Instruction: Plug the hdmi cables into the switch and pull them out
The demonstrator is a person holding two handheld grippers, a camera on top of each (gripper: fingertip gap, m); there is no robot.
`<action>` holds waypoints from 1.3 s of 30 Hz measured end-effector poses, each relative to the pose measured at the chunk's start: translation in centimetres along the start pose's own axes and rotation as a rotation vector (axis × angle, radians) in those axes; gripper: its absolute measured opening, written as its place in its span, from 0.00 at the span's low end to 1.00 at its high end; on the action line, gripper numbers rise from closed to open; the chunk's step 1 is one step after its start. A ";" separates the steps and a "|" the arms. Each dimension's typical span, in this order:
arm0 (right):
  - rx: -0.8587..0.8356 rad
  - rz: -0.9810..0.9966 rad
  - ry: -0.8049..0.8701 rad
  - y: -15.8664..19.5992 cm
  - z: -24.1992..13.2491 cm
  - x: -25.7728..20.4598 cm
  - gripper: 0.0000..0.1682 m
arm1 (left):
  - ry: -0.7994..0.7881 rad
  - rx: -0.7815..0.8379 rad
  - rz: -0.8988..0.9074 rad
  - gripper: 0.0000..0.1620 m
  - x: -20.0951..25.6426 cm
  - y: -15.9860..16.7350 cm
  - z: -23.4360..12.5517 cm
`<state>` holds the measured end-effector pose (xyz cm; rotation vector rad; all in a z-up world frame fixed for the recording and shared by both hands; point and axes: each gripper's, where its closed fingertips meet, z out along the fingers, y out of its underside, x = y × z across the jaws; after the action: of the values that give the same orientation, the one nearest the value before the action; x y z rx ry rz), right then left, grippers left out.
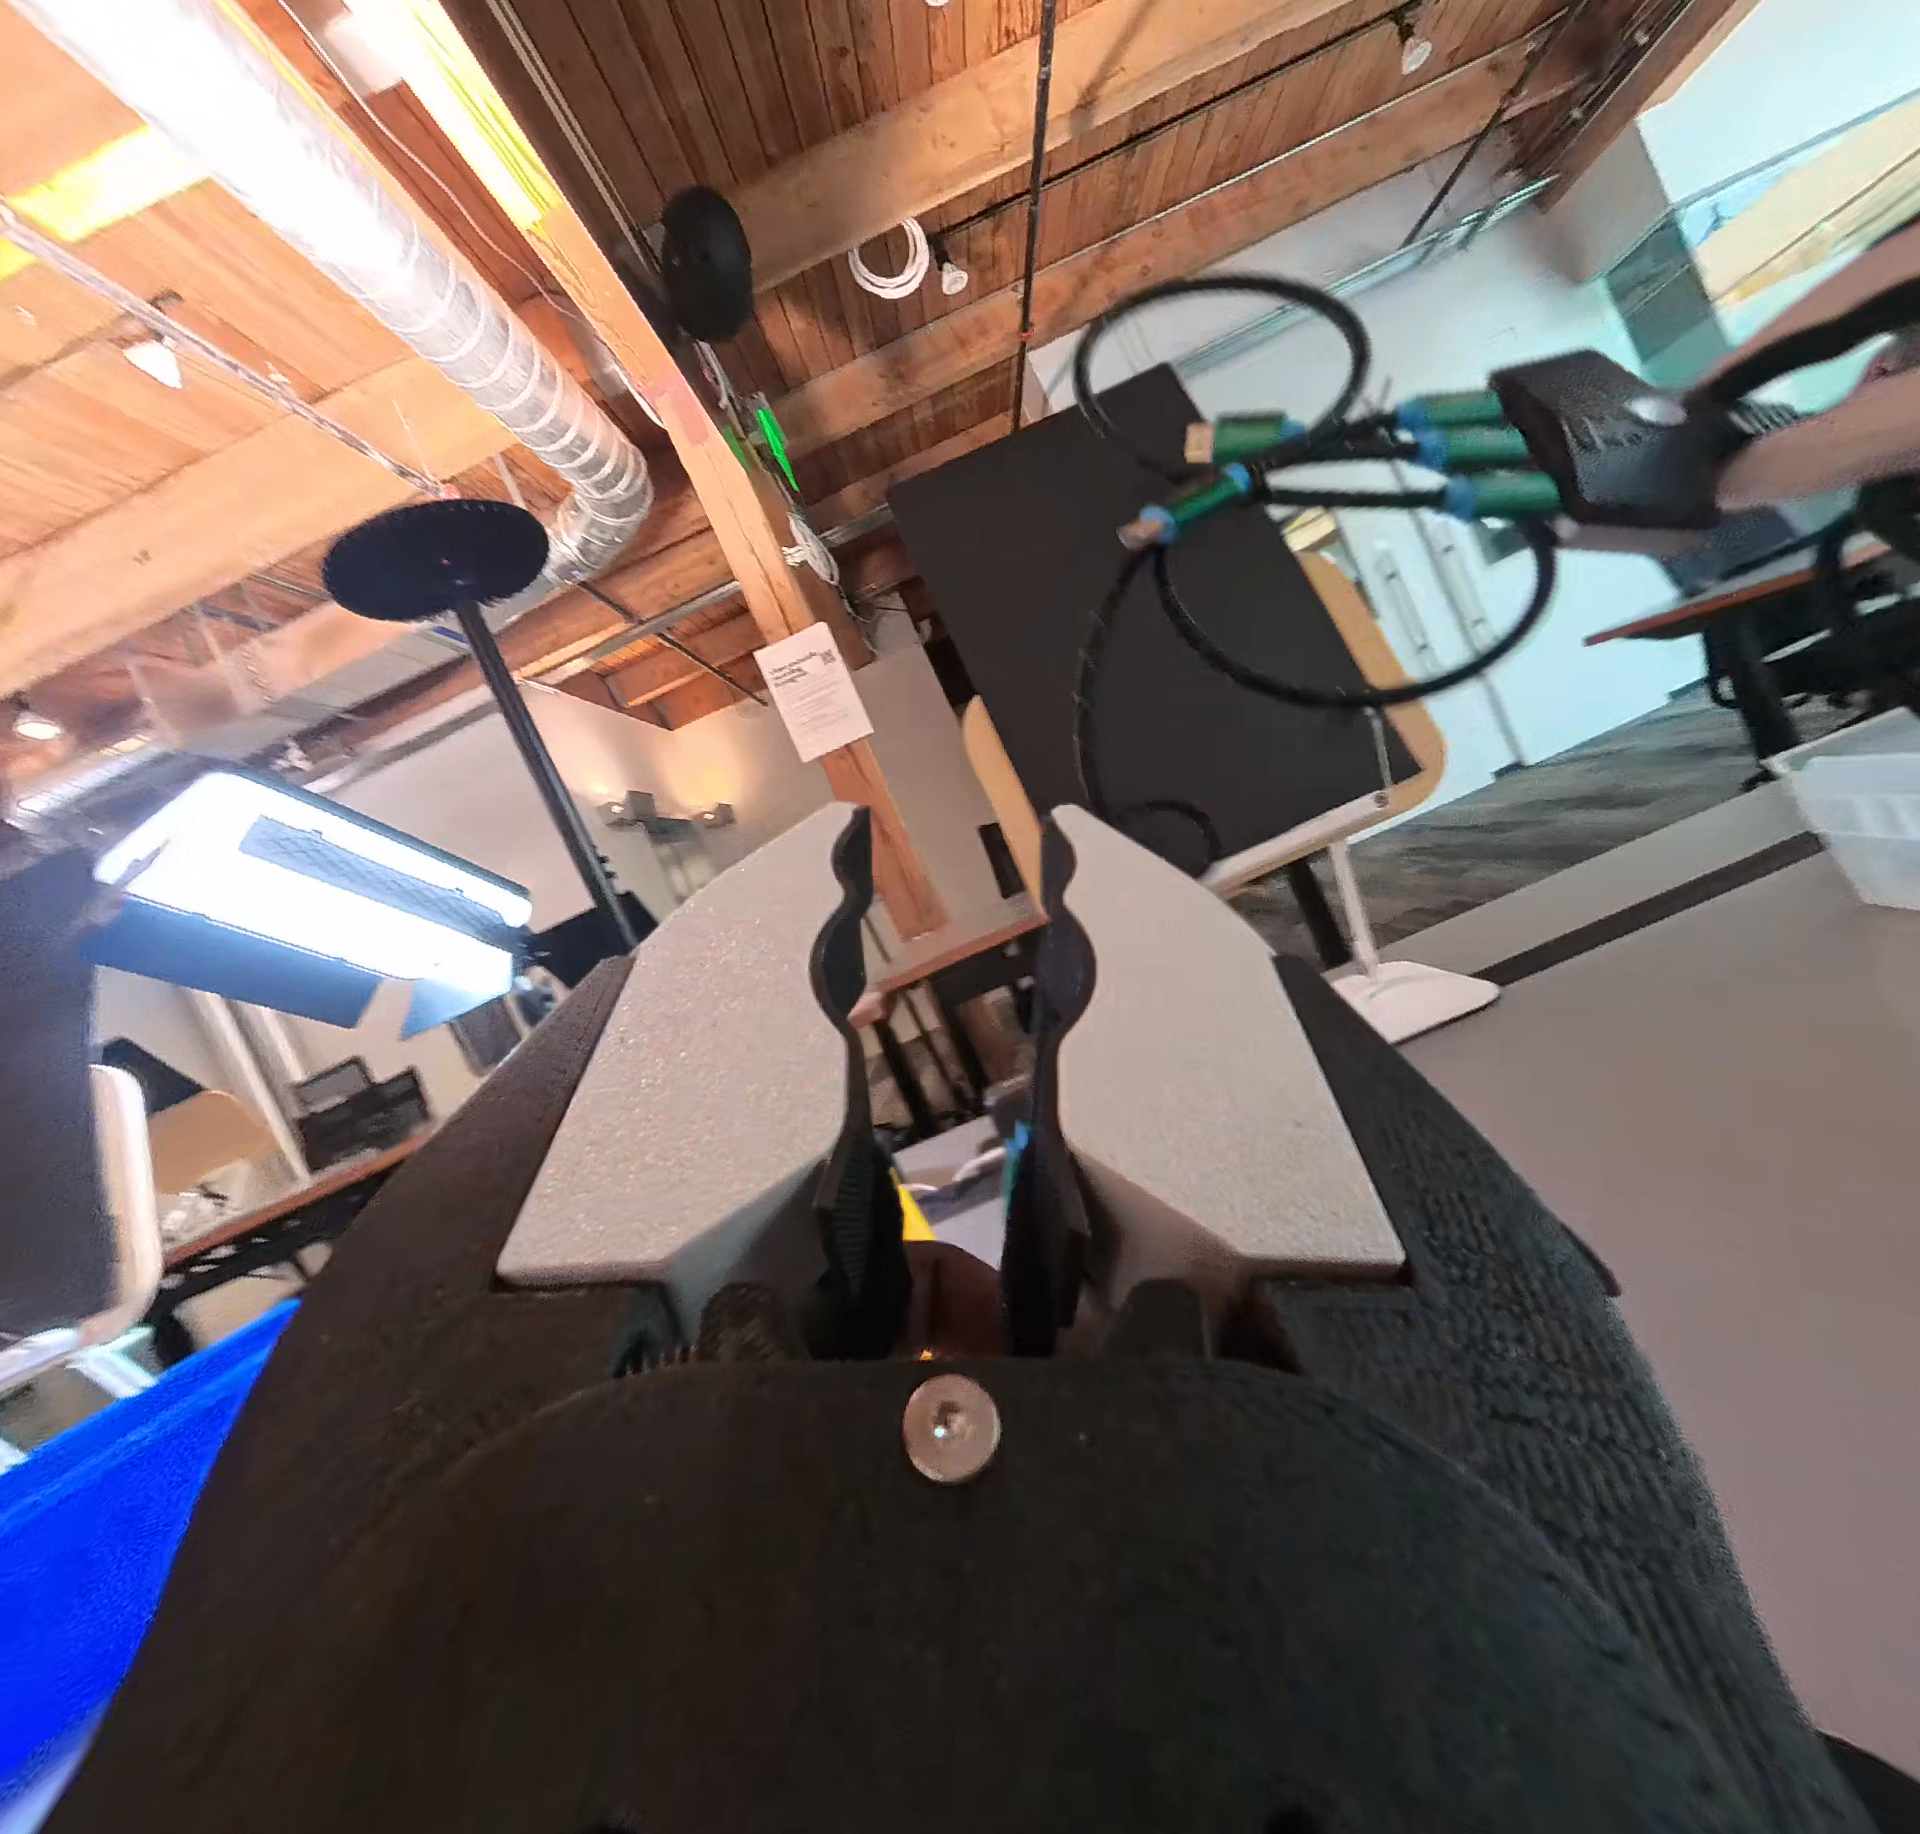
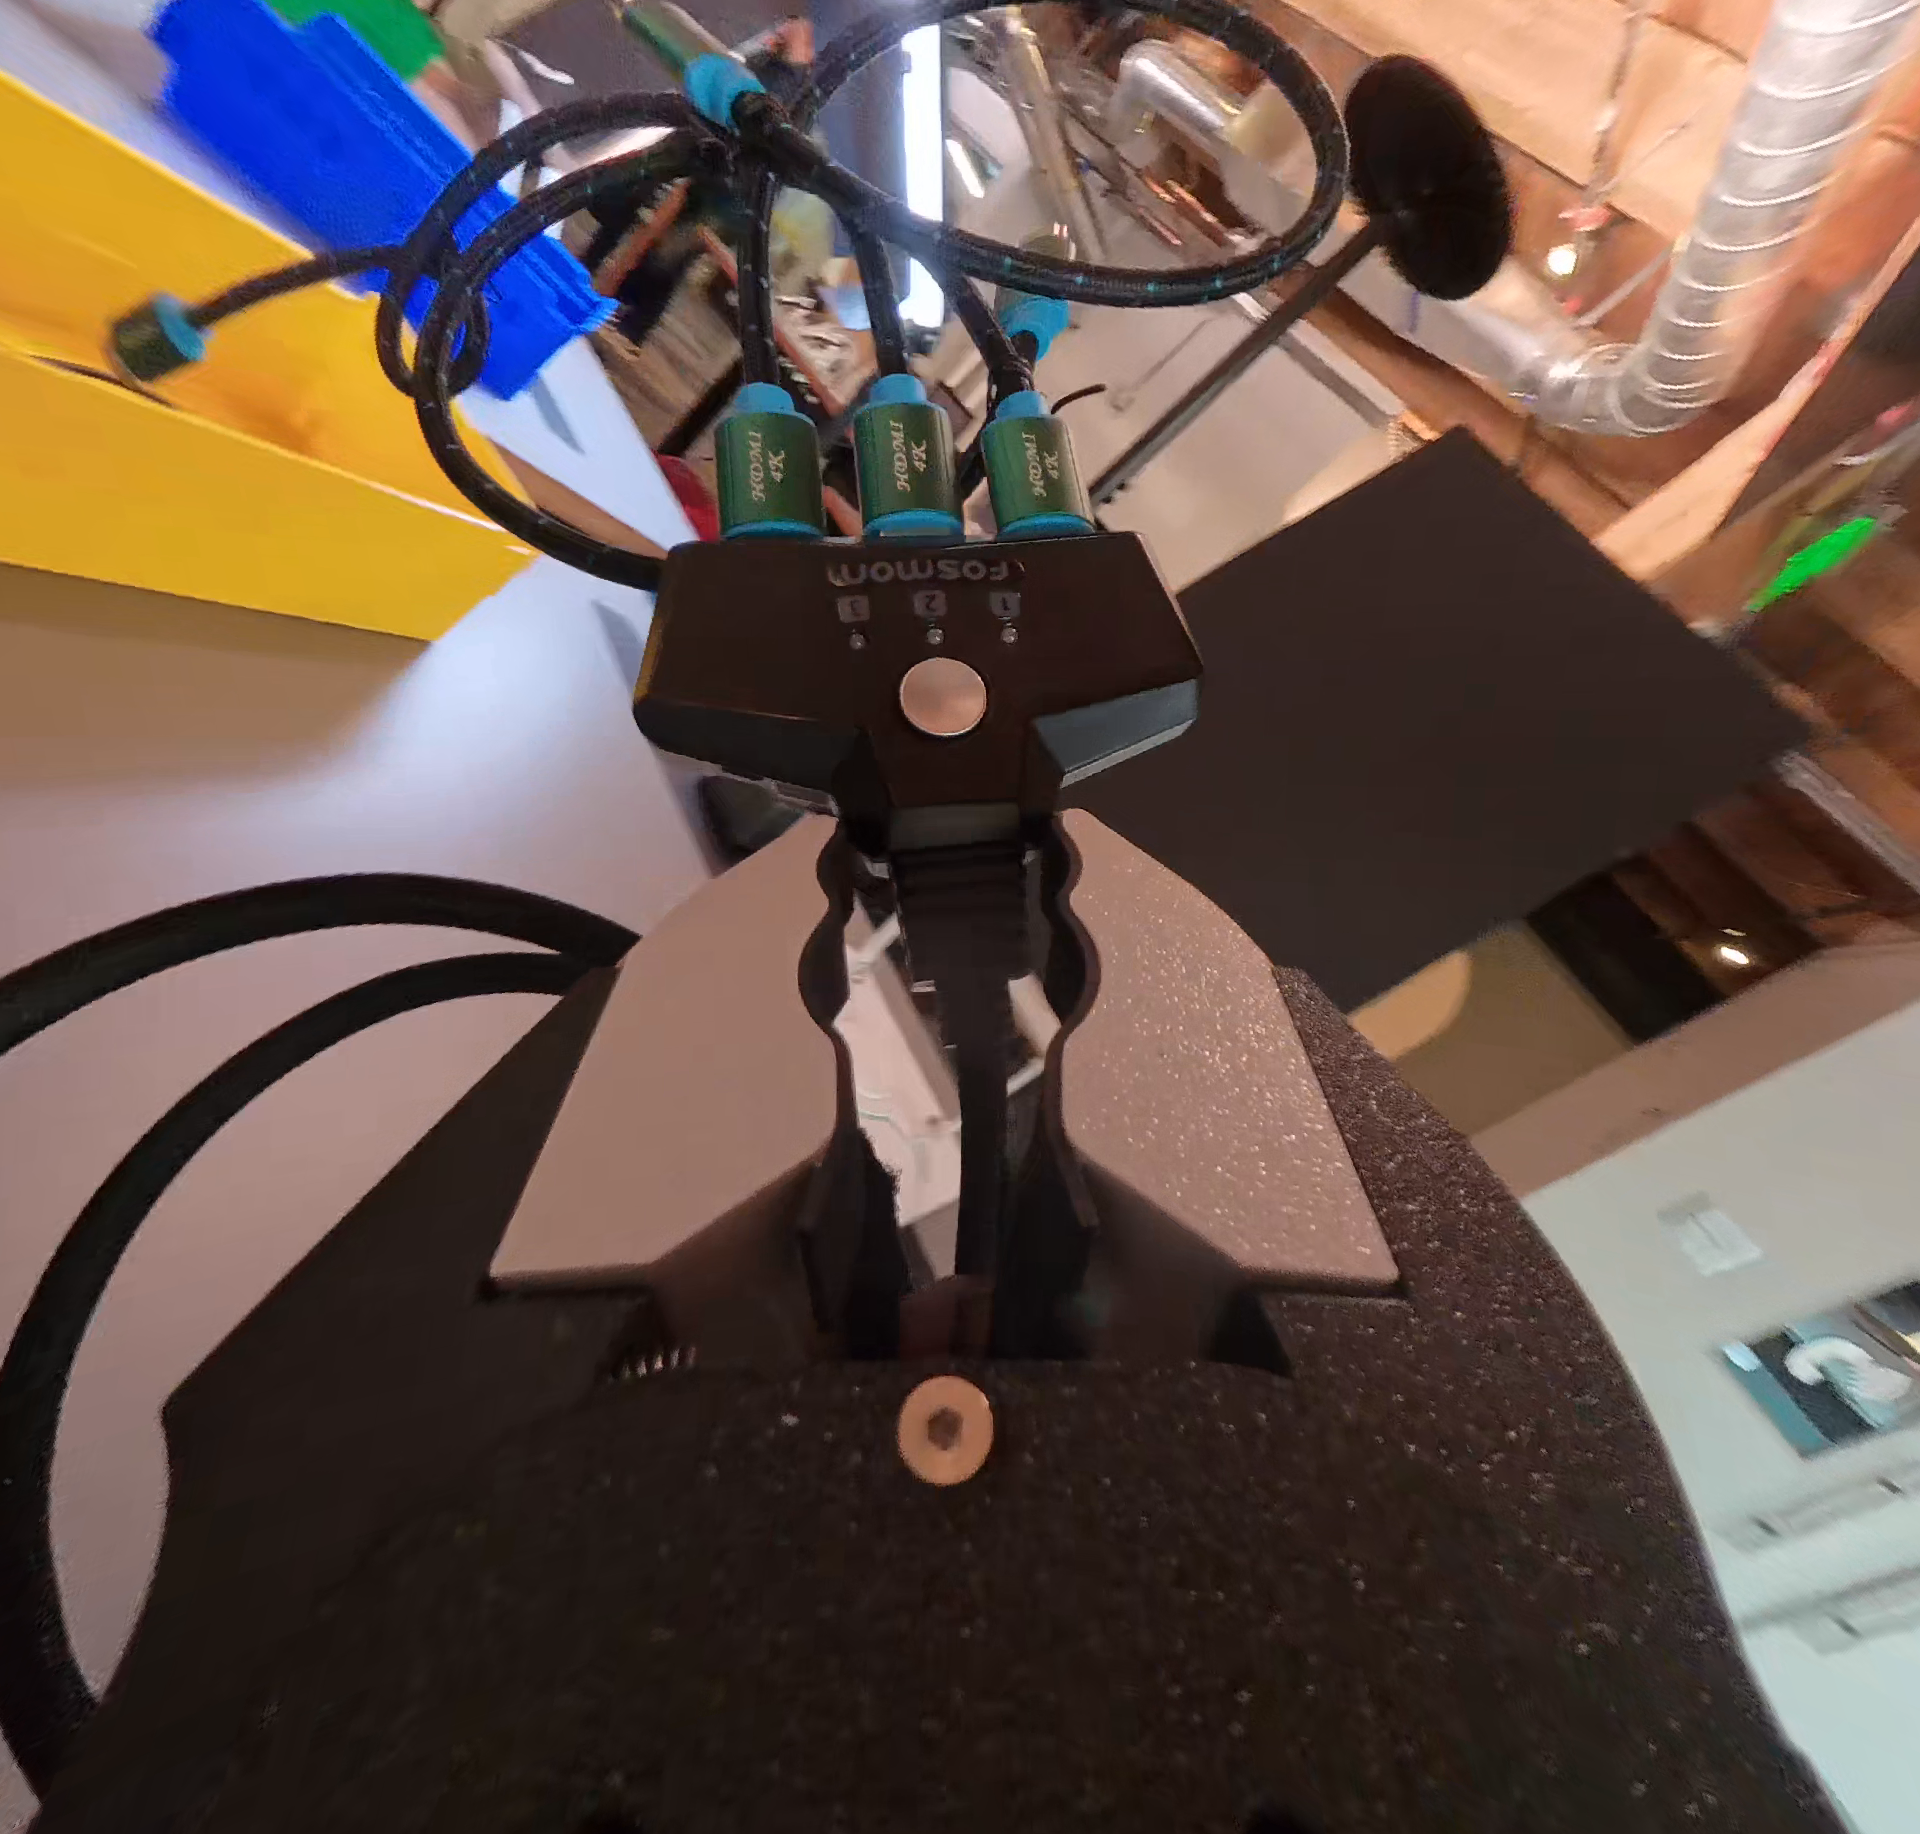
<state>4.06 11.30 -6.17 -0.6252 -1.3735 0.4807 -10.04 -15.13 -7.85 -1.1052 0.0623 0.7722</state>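
My right gripper [image 2: 945, 834] is shut on the narrow tail of the black HDMI switch [image 2: 920, 662] and holds it up in the air. Three green HDMI plugs [image 2: 904, 470] with blue collars sit side by side in its ports. Their black braided cables [image 2: 1143, 278] loop above, and the free ends [image 2: 156, 335] hang loose. My left gripper [image 1: 956, 839] is open and empty, tilted up towards the ceiling. The switch [image 1: 1600, 434] with its plugs [image 1: 1475, 444] shows blurred at the upper right of the left wrist view, well away from the left gripper.
A yellow bin [image 2: 208, 454] and a blue bin [image 2: 343, 153] stand on the grey table [image 2: 260, 745]. A thick black cable [image 2: 208, 953] loops at lower left. A black panel [image 1: 1091, 589], a lamp stand [image 1: 436, 558] and a white bin [image 1: 1860, 808] are around. One gripper's finger ends stand about 30 centimeters off the other's.
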 end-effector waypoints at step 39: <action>-0.370 0.249 0.926 24.4 -15.4 20.5 0.20 | 0.442 -0.169 0.160 0.20 13.8 9.1 0.4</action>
<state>23.26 40.96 -8.28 -1.1503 -0.4942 0.0815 -5.21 -5.49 -20.40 -1.4305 0.4706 0.6708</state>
